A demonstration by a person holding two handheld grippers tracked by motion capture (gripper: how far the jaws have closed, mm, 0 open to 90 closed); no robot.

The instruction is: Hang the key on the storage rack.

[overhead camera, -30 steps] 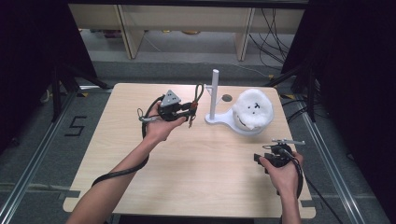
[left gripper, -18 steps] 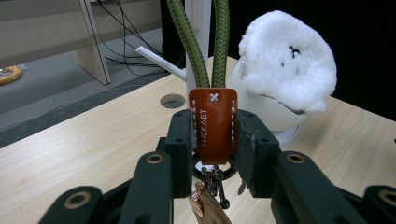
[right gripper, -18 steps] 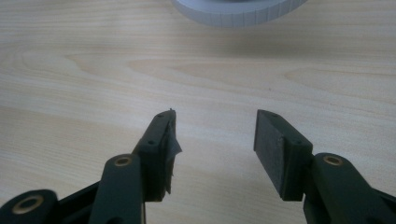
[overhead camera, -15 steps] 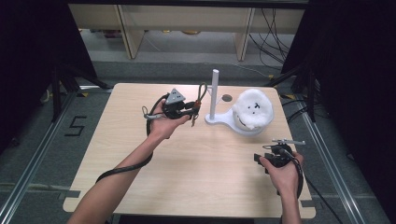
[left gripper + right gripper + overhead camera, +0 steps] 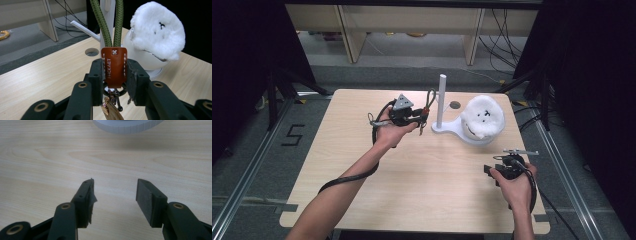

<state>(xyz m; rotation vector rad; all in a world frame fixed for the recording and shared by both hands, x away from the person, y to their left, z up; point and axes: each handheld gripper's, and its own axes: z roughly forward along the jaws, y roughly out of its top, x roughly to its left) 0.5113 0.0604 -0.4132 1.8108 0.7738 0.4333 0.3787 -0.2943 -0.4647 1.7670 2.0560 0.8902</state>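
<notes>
Centrally, toward twelve o'clock on the wooden table (image 5: 412, 200), the left gripper (image 5: 424, 118) is being held above the surface with its jaws clamped on the brown leather tab (image 5: 114, 67) of a key strap. In the left gripper view, the tab is being pressed from both sides by the black pads, the olive-green cord loop (image 5: 110, 23) is being carried upward out of the tab toward twelve o'clock, and a metal ring with small clips (image 5: 113, 96) is being left hanging beneath it at six o'clock. Just beside the gripper, at its three o'clock in the high view, a white upright post (image 5: 442, 100) is being borne by a flat white base (image 5: 447, 129), and a fluffy white object (image 5: 482, 118) is being supported on the same stand farther toward three o'clock. At the table's four o'clock, the right gripper (image 5: 504, 161) is being held low near the edge; in the right gripper view its jaws are being kept wide apart, with bare tabletop between them and nothing gripped.
</notes>
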